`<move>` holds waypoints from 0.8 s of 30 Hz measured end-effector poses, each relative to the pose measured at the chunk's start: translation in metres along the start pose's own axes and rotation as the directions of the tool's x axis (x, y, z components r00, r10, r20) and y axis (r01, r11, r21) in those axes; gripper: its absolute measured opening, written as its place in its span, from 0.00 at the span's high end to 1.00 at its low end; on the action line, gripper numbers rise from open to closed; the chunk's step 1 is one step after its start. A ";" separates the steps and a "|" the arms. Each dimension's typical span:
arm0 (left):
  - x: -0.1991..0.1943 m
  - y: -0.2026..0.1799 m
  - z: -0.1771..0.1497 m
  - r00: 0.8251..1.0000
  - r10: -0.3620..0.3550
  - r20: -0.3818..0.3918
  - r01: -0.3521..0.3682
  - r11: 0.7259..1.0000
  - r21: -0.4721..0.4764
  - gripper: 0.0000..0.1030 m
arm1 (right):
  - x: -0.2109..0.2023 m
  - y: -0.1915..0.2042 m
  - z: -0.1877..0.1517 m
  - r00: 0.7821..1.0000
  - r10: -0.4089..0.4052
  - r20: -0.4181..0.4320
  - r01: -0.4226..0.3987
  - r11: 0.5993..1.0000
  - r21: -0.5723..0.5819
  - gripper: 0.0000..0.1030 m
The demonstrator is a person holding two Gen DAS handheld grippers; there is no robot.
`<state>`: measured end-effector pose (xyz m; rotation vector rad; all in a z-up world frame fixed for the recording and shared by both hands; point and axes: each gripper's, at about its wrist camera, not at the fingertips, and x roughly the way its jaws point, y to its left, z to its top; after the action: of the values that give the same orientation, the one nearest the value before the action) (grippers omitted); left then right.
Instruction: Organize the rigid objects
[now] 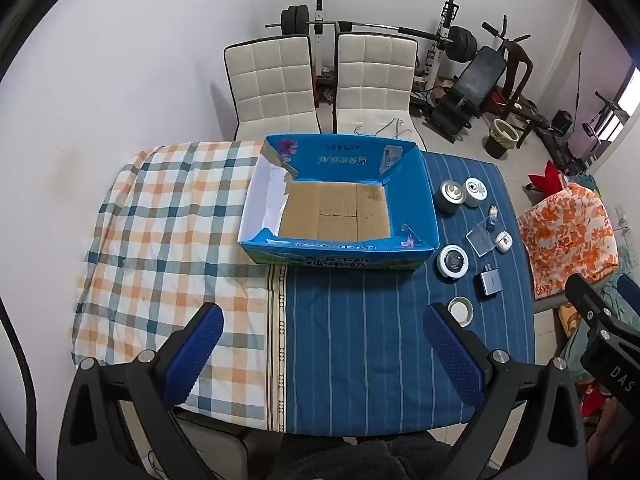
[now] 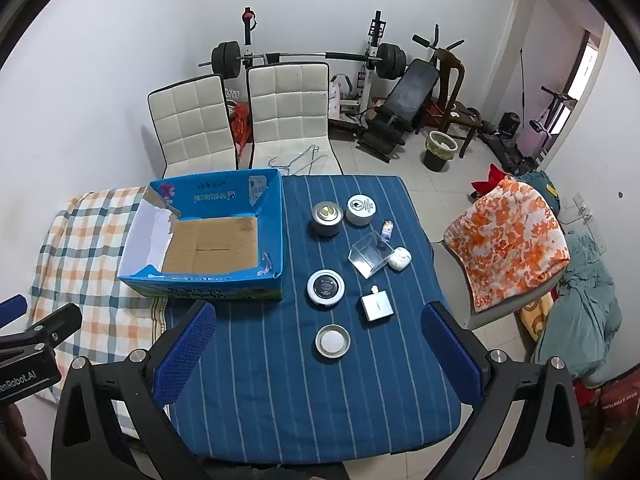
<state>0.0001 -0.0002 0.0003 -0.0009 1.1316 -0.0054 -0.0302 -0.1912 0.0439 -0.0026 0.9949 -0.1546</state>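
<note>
An open blue cardboard box [image 1: 420,196] [image 2: 276,224] with a bare brown floor stands on the table. To its right on the blue striped cloth [image 2: 320,400] lie several small rigid items: a grey tin [image 2: 327,219], a white tin [image 2: 361,209], a clear plastic case [image 2: 370,258], a white earbud case [image 2: 399,259], a round black-and-white compact [image 2: 326,287] [image 1: 452,262], a silver charger [image 2: 376,307] [image 1: 490,282] and a metal lid [image 2: 332,342] [image 1: 461,310]. My left gripper [image 1: 322,354] and right gripper [image 2: 318,354] are open and empty, above the table's near edge.
A checked quilt [image 1: 168,240] covers the table's left half. Two white chairs [image 2: 236,124] stand behind the table. A chair with an orange floral cover [image 2: 508,240] stands at the right. Weight equipment [image 2: 400,92] and a bin [image 2: 438,151] are at the back.
</note>
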 end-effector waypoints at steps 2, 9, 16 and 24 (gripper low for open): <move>0.001 0.001 0.000 1.000 -0.015 0.001 0.015 1.000 -0.002 0.00 | 0.000 -0.001 0.000 1.000 0.001 0.000 -0.001 1.000 0.001 0.00; -0.002 0.000 0.002 1.000 0.002 0.005 -0.002 1.000 0.001 0.00 | 0.000 0.002 0.000 1.000 0.004 0.002 -0.004 1.000 -0.004 0.00; -0.002 -0.003 0.004 1.000 0.012 0.014 -0.012 1.000 0.005 0.00 | -0.004 -0.004 0.002 1.000 0.002 0.008 -0.002 1.000 0.004 0.00; -0.004 -0.003 0.008 1.000 0.004 0.016 -0.004 1.000 0.006 0.00 | -0.004 -0.004 0.002 1.000 0.003 0.011 -0.003 1.000 0.008 0.00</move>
<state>0.0053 -0.0035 0.0068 0.0066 1.1152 -0.0054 -0.0316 -0.1944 0.0486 0.0058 0.9832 -0.1559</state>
